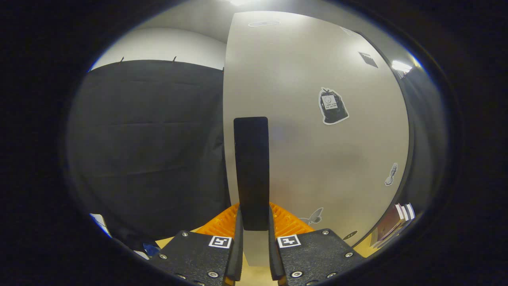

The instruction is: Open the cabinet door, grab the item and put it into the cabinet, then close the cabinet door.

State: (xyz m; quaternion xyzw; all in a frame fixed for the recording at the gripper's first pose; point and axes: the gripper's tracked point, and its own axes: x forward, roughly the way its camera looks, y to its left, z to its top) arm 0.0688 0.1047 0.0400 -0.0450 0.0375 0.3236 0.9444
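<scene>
So the gripper (254, 222) is sitting right at the cabinet door (317, 151), and its fingers (237, 238) are squeezing in narrow on the door's dark vertical handle (251, 172), one finger pressing each side of its lower end. The pale door is taking up most of what's ahead, swung edge-on toward the fingers, with a few stickers (332, 106) dotted over its face. Something orange and ridged (222, 224) is poking out low behind the handle, just beyond the fingertips; I can't tell what it is. The item to put away isn't something I can pick out. A light wooden counter (254, 276) is showing under the fingers.
</scene>
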